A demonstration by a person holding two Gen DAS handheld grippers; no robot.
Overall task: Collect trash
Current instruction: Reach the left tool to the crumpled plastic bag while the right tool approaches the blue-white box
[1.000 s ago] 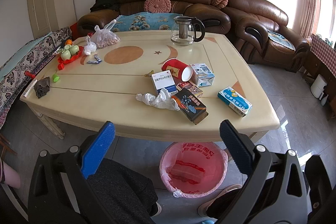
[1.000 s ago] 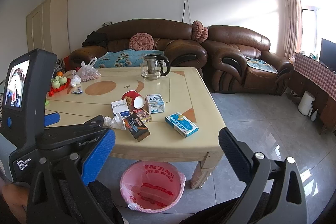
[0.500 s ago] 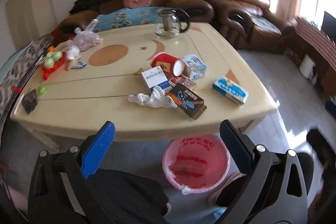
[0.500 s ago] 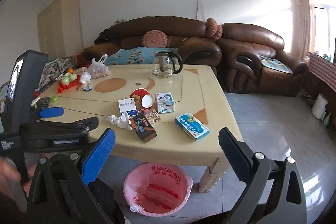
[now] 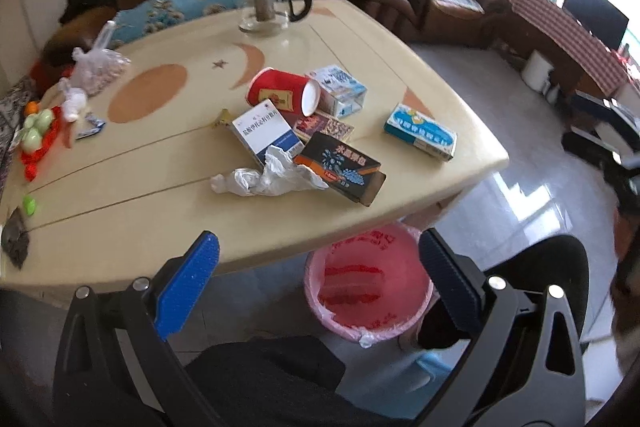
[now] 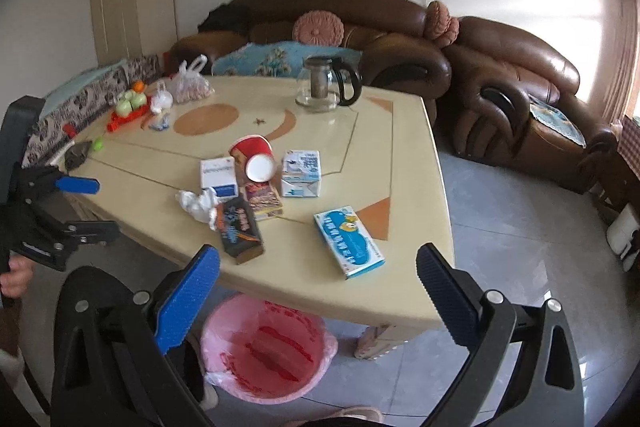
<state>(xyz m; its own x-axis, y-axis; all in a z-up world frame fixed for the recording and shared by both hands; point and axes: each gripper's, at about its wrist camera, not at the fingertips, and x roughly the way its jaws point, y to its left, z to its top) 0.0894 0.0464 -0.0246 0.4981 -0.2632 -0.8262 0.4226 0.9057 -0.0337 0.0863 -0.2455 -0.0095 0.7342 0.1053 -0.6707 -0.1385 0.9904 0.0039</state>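
Observation:
Trash lies mid-table: a tipped red paper cup (image 5: 282,95) (image 6: 253,155), a crumpled white tissue (image 5: 265,179) (image 6: 197,203), a black box (image 5: 341,167) (image 6: 239,230), a white-blue box (image 5: 265,131) (image 6: 218,175), a small carton (image 5: 337,89) (image 6: 301,173) and a blue box (image 5: 421,131) (image 6: 349,242) nearer the right edge. A pink-lined bin (image 5: 367,290) (image 6: 267,350) stands on the floor under the near edge. My left gripper (image 5: 316,275) and right gripper (image 6: 317,291) are open and empty, short of the table's near edge.
A glass teapot (image 5: 272,5) (image 6: 326,84) stands at the far side of the cream table (image 5: 120,195). Bagged snacks (image 6: 189,82) and a red tray of green fruit (image 6: 129,105) lie far left. Brown sofas (image 6: 512,83) ring the table. The left gripper shows at the right wrist view's left edge (image 6: 60,211).
Both grippers have moved forward and higher toward the table, and the views tilt down more onto the trash. The jaws stay open. Nothing on the table has moved.

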